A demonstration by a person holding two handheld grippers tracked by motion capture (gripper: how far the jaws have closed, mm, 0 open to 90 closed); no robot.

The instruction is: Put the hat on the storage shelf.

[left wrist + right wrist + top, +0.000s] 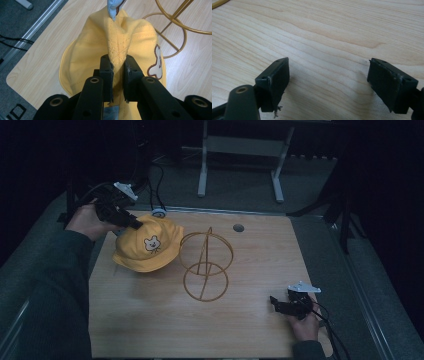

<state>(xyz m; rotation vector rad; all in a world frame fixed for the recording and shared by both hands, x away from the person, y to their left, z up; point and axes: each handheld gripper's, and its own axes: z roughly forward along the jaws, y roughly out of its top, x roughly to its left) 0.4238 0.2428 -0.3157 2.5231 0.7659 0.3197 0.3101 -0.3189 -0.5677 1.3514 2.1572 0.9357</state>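
Hat (pixel 146 245) crown pinched upward by left tool (pixel 118 66), bear patch facing forward.

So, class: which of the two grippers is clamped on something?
The left gripper, pinching the crown of the yellow fabric bear hat. The right gripper is open over bare wooden table.

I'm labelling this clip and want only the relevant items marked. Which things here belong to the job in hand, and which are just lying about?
In the job:
- yellow hat, its crown pinched
- left gripper, shut on the hat
- gold wire stand, beside the hat, probably where it goes

Lying about:
- right gripper, open, idle over the wooden table
- table's cable hole
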